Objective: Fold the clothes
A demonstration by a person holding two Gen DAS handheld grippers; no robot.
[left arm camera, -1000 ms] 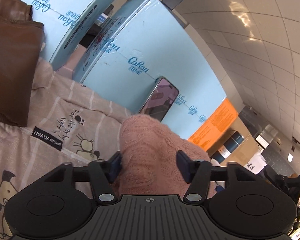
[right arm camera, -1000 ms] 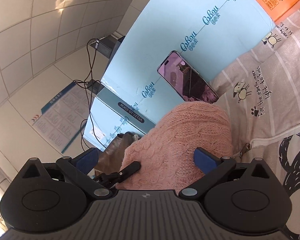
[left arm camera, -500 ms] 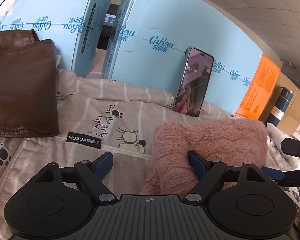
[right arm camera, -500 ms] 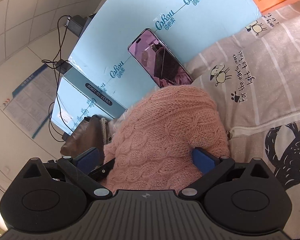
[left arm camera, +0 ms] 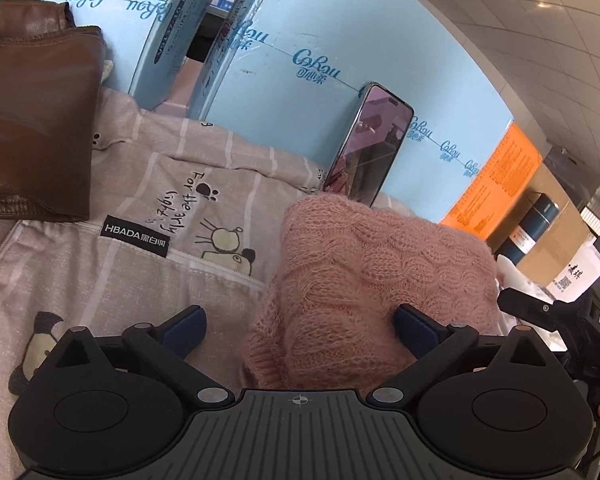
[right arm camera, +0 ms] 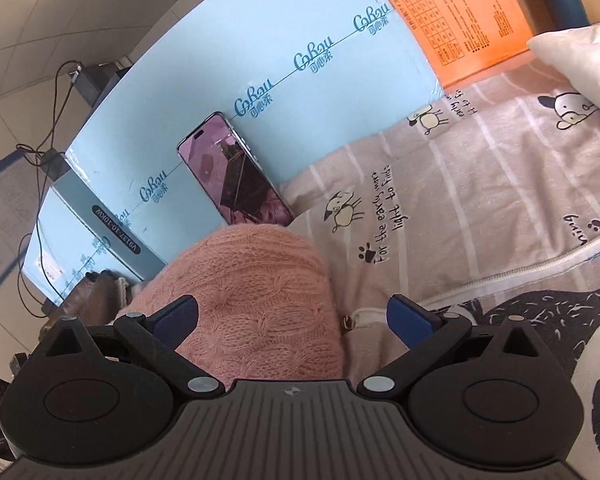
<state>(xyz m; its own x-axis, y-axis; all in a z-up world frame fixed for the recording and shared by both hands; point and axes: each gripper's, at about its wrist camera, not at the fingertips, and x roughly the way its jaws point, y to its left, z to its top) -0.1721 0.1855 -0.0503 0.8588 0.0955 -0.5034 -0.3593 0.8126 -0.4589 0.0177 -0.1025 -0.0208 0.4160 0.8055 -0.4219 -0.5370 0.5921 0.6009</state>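
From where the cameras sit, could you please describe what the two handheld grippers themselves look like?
Both look alike. The left gripper and the right gripper each have a matte black body with a ribbed grey centre plate bearing a small crosshair mark, two round black discs, silver pivot pins, and black linkage arms ending in dark blue finger pads. White "DAS" lettering shows on the right gripper's side in the left view.

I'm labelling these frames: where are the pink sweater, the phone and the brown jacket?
pink sweater (left arm camera: 380, 276), left wrist view, knit top.
phone (right arm camera: 236, 170), right wrist view, screen.
brown jacket (left arm camera: 32, 120), left wrist view, leather front.
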